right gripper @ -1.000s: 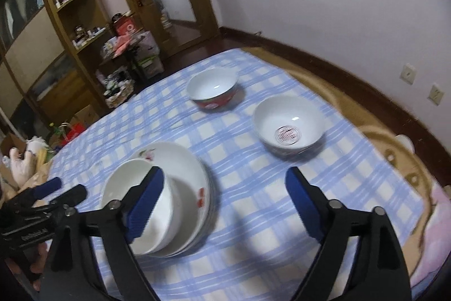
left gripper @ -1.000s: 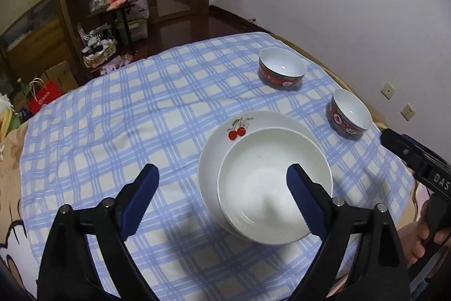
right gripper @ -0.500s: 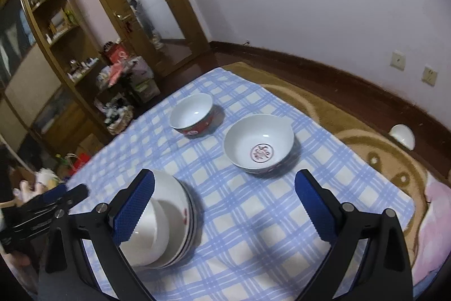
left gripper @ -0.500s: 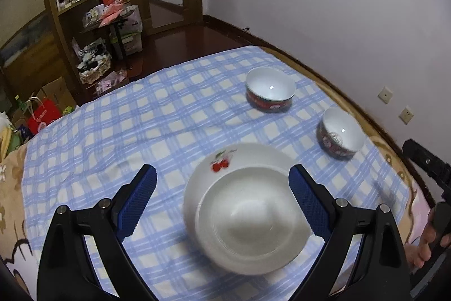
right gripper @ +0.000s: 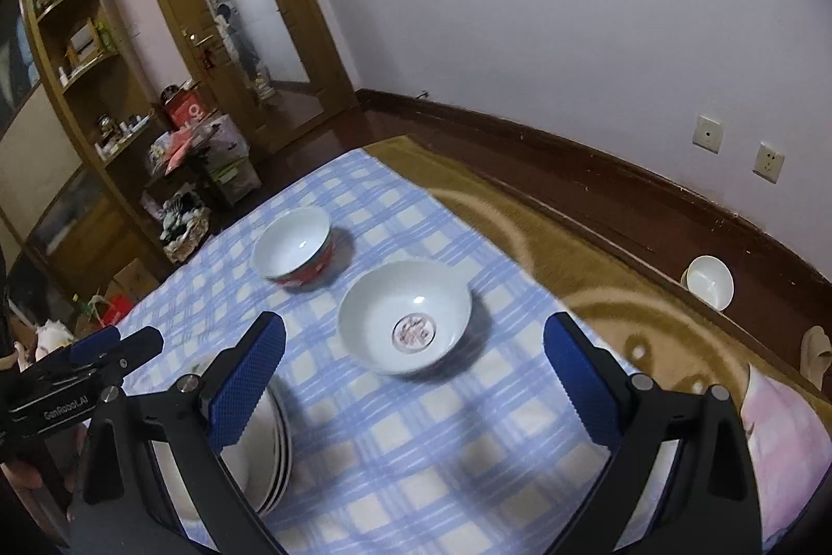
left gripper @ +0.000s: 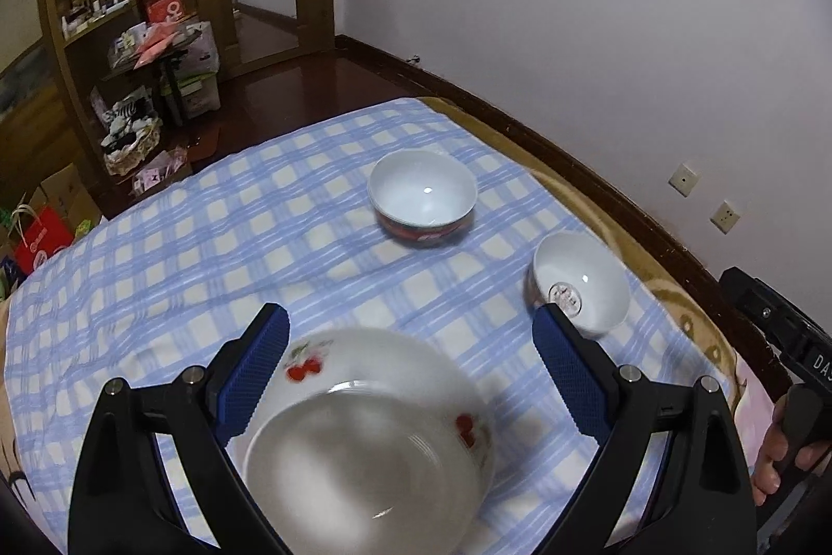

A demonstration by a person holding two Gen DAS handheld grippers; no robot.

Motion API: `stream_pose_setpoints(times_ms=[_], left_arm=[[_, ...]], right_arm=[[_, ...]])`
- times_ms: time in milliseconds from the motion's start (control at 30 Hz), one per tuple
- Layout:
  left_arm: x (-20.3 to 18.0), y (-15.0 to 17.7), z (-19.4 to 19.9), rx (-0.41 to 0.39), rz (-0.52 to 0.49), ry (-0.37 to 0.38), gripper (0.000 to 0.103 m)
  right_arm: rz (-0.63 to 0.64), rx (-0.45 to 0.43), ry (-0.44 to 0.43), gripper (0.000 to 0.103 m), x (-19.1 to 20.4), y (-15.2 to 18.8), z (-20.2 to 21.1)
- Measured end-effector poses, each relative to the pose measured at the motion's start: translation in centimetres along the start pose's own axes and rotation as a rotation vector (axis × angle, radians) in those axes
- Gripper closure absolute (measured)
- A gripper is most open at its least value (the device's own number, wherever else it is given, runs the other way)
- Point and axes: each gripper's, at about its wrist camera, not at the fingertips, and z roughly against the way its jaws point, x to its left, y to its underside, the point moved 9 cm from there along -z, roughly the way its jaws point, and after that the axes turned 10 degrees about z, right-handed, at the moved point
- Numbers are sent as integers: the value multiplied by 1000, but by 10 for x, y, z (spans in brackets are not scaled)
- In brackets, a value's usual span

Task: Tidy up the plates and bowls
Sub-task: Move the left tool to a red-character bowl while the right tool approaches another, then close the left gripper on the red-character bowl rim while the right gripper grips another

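A white bowl (left gripper: 364, 466) rests on a stack of cherry-print plates (left gripper: 374, 352) on the blue checked tablecloth (left gripper: 208, 243). My left gripper (left gripper: 411, 368) hangs open above that stack with nothing between its blue pads. Farther back stands a red-sided bowl (left gripper: 424, 196), (right gripper: 294, 250). To the right sits a second bowl with a red emblem inside (left gripper: 580, 284), (right gripper: 405, 315). My right gripper (right gripper: 413, 373) is open and empty, held just short of the emblem bowl. The plate stack (right gripper: 270, 446) shows behind its left finger.
The tablecloth lies on a brown patterned rug (right gripper: 546, 232) by a white wall with sockets (right gripper: 707, 133). A small white bowl (right gripper: 710, 282) and a slipper (right gripper: 814, 352) sit near the skirting. Wooden shelves (left gripper: 93, 9) and clutter stand at the back left.
Both grippers have drawn back and tilted up, so the plate stack has slid lower in the left wrist view. In the right wrist view the emblem bowl has moved between the fingers.
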Motion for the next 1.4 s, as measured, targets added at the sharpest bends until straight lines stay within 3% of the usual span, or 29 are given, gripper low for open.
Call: stream_pose_setpoints(times_ms=[167,400,733,900,1133,1200,1233,1300,1333,1400], left_arm=[[-20,-18,-23,9,-43,-37,10],[-52,-25,-68,92,-83,-27,10],[-76,2,-124,207,-131,-43,10],[-76,15,-144,255,-155,-91,10],[-70,25,-160,322,-99,-94,10],[-72,28,-163,329,-120,-99,15],[-73,29,-164,340,-131,-99,25],[-74,35,-169,373,-137,-90,35],[-75,36,-170,382,-132,-81,44],[-79,39,-173,400,-115,-49,54]], right_arm=[[-18,11,2,0,-17,-11,-20],[-42,63,4,0,-37,-13,-55],[-82,127,-17,0,-56,1,-92],[-89,169,-41,2,-51,20,-107],[-113,216,-46,12,-51,35,-124],[-101,227,-46,17,-51,39,-129],[-98,233,-44,21,-51,40,-131],[-106,248,-56,30,-51,44,-136],[-113,259,-67,41,-50,47,-139],[-137,278,-116,51,-47,51,-144]])
